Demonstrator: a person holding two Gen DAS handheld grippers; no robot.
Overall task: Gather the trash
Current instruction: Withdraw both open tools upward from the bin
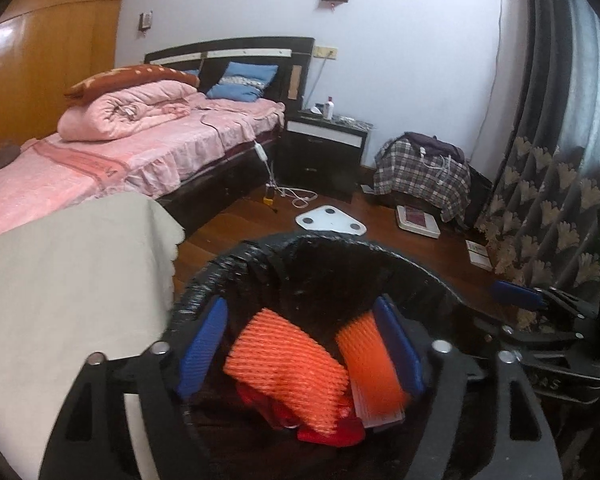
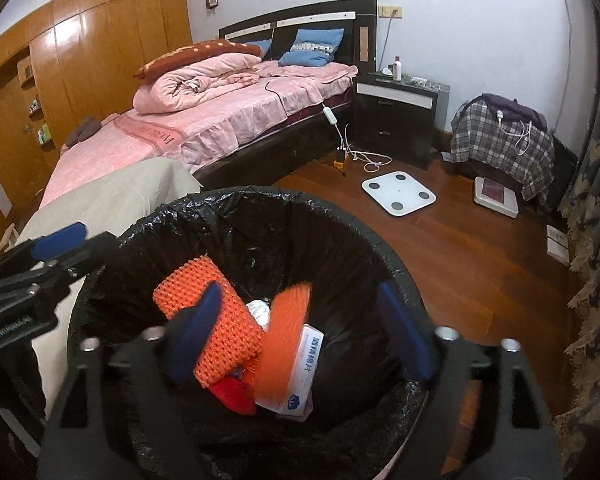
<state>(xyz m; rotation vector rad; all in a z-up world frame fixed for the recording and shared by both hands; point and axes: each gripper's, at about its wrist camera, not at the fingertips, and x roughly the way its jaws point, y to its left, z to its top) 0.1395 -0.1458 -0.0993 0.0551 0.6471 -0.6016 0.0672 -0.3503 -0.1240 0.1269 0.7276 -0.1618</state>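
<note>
Both grippers hang over the mouth of the trash bin (image 2: 100, 280), a round bin lined with a black plastic bag. In its own view the left gripper (image 1: 300, 344) has its blue fingers (image 1: 204, 344) spread wide with nothing pinched between them, and the right gripper (image 2: 300, 328) is likewise spread, its blue pads (image 2: 404, 332) apart and holding nothing. Down inside the bag lies the collected trash — two orange foam net sleeves (image 2: 216, 320), one lying flat and the other (image 2: 284, 340) tilted on edge just beside it, leaning over a white printed packet (image 2: 300, 376). A red piece (image 2: 232, 396) shows at the bottom under the sleeves, and a crumpled bit of white paper (image 2: 258, 310) sits between them. Seen from the right wrist, the left gripper is at the bin's left rim. A beige cloth-covered surface (image 2: 112, 200) stands just beside the bin on that side. Beyond, on the wooden floor (image 2: 460, 248), rest a white bathroom scale (image 2: 398, 194) and a second, smaller scale (image 2: 496, 196) near a plaid-draped pile (image 2: 500, 140). Farther back stand the bed (image 2: 220, 120) with pink bedding, a dark nightstand (image 2: 396, 112) — a bottle on top — and a wooden wardrobe (image 2: 80, 60); a patterned curtain (image 2: 596, 200) hangs at the right.
</note>
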